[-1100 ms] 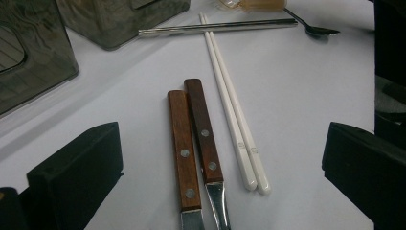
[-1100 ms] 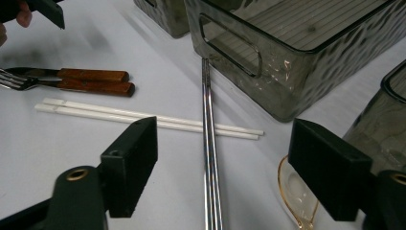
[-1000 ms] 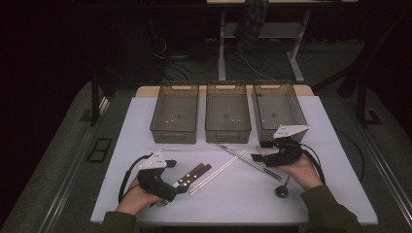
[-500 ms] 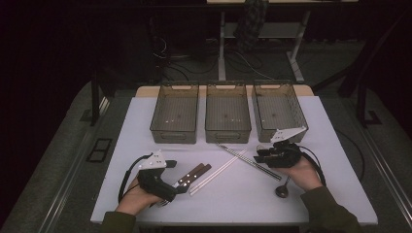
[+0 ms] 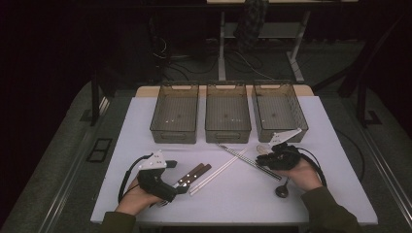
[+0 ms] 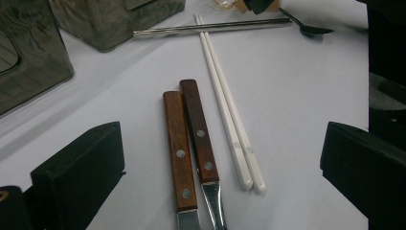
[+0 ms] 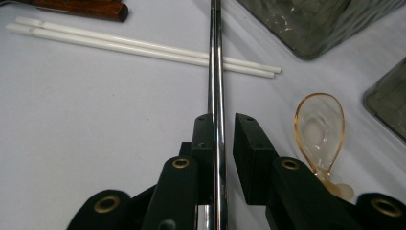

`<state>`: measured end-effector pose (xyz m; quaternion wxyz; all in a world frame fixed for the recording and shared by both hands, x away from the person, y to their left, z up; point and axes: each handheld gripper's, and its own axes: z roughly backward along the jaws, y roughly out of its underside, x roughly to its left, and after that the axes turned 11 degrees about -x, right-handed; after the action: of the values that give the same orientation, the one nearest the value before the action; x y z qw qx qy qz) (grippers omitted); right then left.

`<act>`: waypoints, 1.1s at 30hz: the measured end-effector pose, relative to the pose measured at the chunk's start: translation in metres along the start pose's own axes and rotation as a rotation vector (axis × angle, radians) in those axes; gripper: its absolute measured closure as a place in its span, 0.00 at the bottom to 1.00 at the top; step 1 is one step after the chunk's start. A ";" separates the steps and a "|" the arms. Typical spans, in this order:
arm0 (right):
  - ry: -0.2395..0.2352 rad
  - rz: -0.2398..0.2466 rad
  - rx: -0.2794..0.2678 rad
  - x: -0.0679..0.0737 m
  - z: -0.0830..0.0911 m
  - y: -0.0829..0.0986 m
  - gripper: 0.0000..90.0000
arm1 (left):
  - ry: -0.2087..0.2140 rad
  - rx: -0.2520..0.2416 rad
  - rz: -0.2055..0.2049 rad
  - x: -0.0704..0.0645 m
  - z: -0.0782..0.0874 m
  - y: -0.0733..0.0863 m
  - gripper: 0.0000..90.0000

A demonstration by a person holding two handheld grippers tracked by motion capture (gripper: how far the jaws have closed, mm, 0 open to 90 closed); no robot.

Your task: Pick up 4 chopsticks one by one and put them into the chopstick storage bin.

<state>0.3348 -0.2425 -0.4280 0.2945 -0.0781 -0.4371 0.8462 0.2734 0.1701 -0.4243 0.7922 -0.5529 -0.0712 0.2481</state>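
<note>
Three grey bins [image 5: 228, 119] in a row at the table's far side. Right gripper [image 7: 225, 139] low over steel chopsticks [image 7: 216, 72], jaws astride them with a slight gap. Left gripper [image 5: 167, 187] spread wide beside wooden-handled knives [image 6: 189, 143].

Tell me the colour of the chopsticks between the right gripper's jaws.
Shiny silver metal chopsticks; right gripper view.

Non-task items: three smoky translucent bins [image 5: 227, 114] in a row at the table's far edge. White chopsticks [image 6: 229, 110], paired and parallel, lie mid-table just beside two wooden-handled utensils [image 6: 187, 139], also side by side. Clear amber spoon [image 7: 318, 127] on the white tabletop [image 5: 233, 194] near the right bin. Black spoon [image 5: 282, 190] near the front edge. Cables on the floor behind.
</note>
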 end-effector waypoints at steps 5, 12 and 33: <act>0.002 0.004 0.017 0.000 -0.002 0.002 0.88 | 0.001 0.000 0.000 0.000 0.000 0.000 0.00; -0.003 0.010 0.028 0.000 -0.003 0.003 0.90 | 0.003 0.004 -0.001 0.000 -0.001 0.000 0.00; -0.001 0.016 0.045 -0.001 -0.004 0.004 0.90 | 0.004 0.003 -0.001 -0.001 0.000 0.000 0.00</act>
<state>0.3350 -0.2422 -0.4337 0.2890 -0.0744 -0.4176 0.8583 0.2728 0.1694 -0.4242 0.7934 -0.5522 -0.0695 0.2465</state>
